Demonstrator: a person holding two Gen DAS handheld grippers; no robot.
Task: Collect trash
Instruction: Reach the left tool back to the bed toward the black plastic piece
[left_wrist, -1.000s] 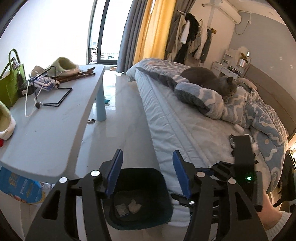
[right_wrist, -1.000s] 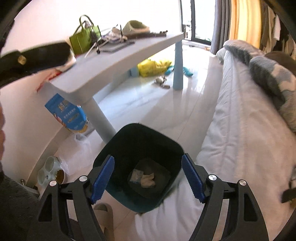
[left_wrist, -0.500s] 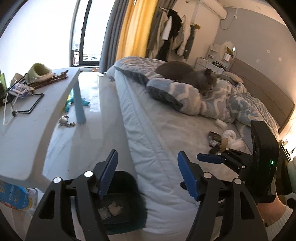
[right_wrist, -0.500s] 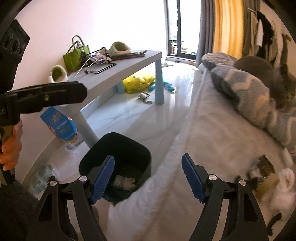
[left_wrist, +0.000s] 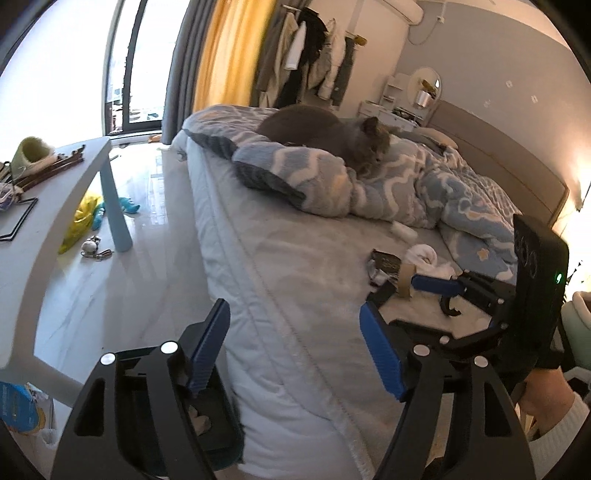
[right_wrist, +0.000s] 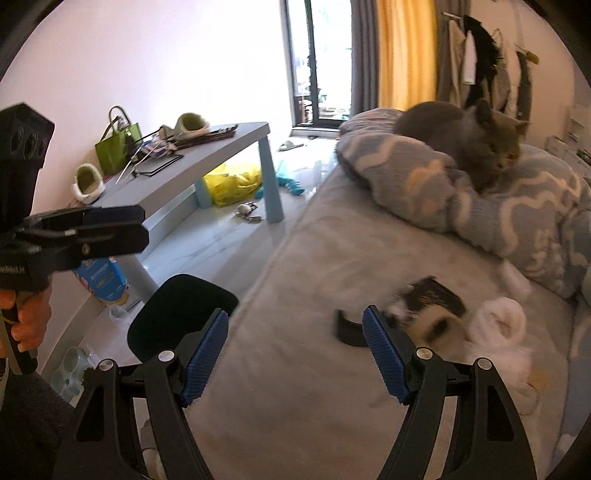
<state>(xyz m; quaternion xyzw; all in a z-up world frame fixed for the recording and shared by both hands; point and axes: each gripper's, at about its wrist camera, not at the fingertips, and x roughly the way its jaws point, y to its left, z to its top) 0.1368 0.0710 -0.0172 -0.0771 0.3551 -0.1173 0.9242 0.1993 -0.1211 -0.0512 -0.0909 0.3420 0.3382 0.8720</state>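
Observation:
Trash lies on the grey bed sheet (left_wrist: 295, 258): a dark wrapper (left_wrist: 386, 262), a cardboard roll (left_wrist: 406, 282), white tissue (left_wrist: 424, 254) and a black curved piece (right_wrist: 349, 328). In the right wrist view the wrapper (right_wrist: 439, 295) and tissue (right_wrist: 498, 321) sit just beyond the right-hand finger. My right gripper (right_wrist: 295, 354) is open over the sheet, holding nothing. My left gripper (left_wrist: 295, 350) hangs over the bed's edge, its jaws opening with nothing between them. The dark bin (left_wrist: 218, 432) stands on the floor against the bed, with crumpled scraps (left_wrist: 201, 424) inside.
A grey cat (left_wrist: 332, 133) lies on the blue patterned duvet (left_wrist: 424, 184) at the back of the bed. A grey table (left_wrist: 44, 221) with clutter stands to the left, across a strip of floor with a yellow bag (left_wrist: 83, 218). A pet bowl (right_wrist: 70, 369) sits near the bin.
Both grippers have swung from above the bin toward the bed. The left jaws have widened. The trash pile on the sheet has come into view of both cameras.

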